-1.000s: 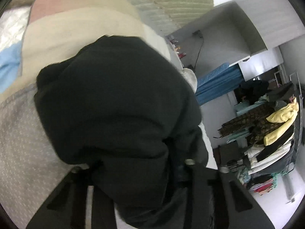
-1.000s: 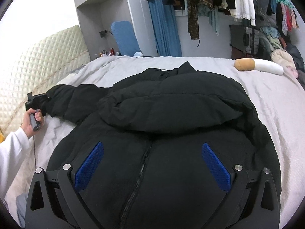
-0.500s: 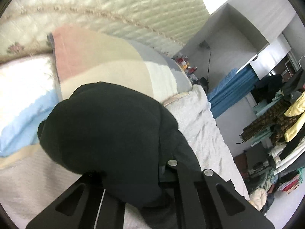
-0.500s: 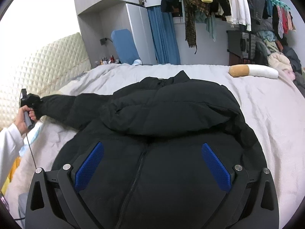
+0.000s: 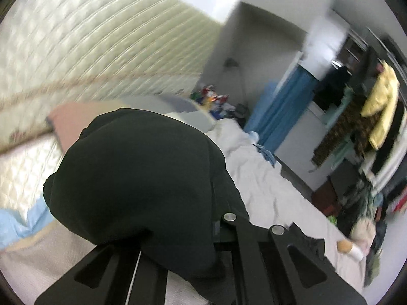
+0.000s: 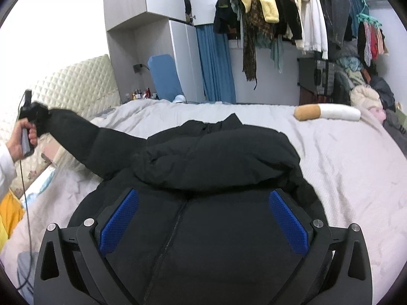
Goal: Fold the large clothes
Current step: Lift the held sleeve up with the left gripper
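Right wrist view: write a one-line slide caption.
Open right tool hovers over a black puffer jacket on the bed while the left tool holds its sleeve raised.

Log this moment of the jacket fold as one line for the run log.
step: fold sleeve | left tool: shut on sleeve cuff, lifted off bed | right tool: open over black jacket, not gripping

Quilted cream headboard (image 6: 84, 89), blue curtain (image 6: 216, 63), crowded clothes rail (image 6: 292, 12), white walls.

Bedcover (image 6: 343, 157) right of the jacket (image 6: 216, 152) lies open. A bolster (image 6: 328, 113) blocks the far edge; the headboard (image 6: 76, 89) closes the left side.
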The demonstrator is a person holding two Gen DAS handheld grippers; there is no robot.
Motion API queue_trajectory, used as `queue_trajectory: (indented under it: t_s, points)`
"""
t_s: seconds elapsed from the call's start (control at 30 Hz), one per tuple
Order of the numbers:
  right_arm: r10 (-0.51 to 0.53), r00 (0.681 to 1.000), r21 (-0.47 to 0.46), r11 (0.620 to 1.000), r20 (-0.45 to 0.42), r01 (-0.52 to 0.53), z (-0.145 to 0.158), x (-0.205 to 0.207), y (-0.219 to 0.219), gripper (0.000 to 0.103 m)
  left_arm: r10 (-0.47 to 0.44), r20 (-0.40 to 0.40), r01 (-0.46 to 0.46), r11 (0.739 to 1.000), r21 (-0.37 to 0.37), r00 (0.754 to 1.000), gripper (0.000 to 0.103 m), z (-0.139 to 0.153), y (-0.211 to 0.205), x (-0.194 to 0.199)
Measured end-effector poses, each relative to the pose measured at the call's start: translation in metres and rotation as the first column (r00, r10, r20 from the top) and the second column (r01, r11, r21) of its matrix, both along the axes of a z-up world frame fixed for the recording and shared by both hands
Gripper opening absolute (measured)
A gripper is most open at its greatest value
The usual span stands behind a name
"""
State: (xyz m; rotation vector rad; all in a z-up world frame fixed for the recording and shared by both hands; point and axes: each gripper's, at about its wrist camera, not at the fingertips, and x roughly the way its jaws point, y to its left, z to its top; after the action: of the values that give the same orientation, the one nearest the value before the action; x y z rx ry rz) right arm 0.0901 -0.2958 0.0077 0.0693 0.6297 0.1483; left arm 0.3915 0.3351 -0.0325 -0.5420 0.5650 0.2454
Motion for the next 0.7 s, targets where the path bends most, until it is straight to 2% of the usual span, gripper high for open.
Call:
queue_trajectory:
  t_s: [0.1, 0.2, 0.3, 0.4, 0.53, 0.63, 0.7]
  points:
    - [0.004, 1.0, 0.004, 1.0, 0.017, -0.004, 0.004, -0.005, -0.005, 0.103, -0.055, 0.023, 0.054, 0.998, 0.04, 0.998, 0.004, 0.028, -0.039, 0.001]
    - [0.002, 0.999, 0.019, 1.0, 0.033, -0.003, 0.008, -0.009, -0.012, 0.103, -0.104, 0.036, 0.101, 0.992, 0.069, 0.994, 0.004, 0.043, -0.074, 0.0]
    - [-0.002, 0.999, 0.019, 1.0, 0.054, 0.001, 0.013, -0.014, -0.017, 0.103, -0.172, 0.034, 0.164, 0.972, 0.167, 0.985, 0.005, 0.059, -0.126, 0.0]
    - [-0.012, 0.997, -0.006, 1.0, 0.08, 0.012, 0.018, -0.019, -0.023, 0.103, -0.226, 0.037, 0.214, 0.954, 0.211, 0.973, 0.005, 0.064, -0.17, 0.0]
    - [-0.027, 0.995, -0.016, 0.999, 0.095, 0.029, 0.019, -0.026, -0.035, 0.103, -0.317, 0.034, 0.3, 0.924, 0.235, 0.948, 0.005, 0.065, -0.239, 0.001]
    - [-0.044, 0.994, 0.006, 0.999, 0.101, 0.044, 0.02, -0.028, -0.046, 0.103, -0.399, 0.024, 0.379, 0.887, 0.263, 0.917, 0.005, 0.065, -0.296, -0.003]
    - [-0.056, 0.992, 0.041, 0.998, 0.11, 0.052, 0.023, -0.03, -0.055, 0.103, -0.467, 0.015, 0.445, 0.851, 0.28, 0.884, 0.006, 0.061, -0.336, -0.007]
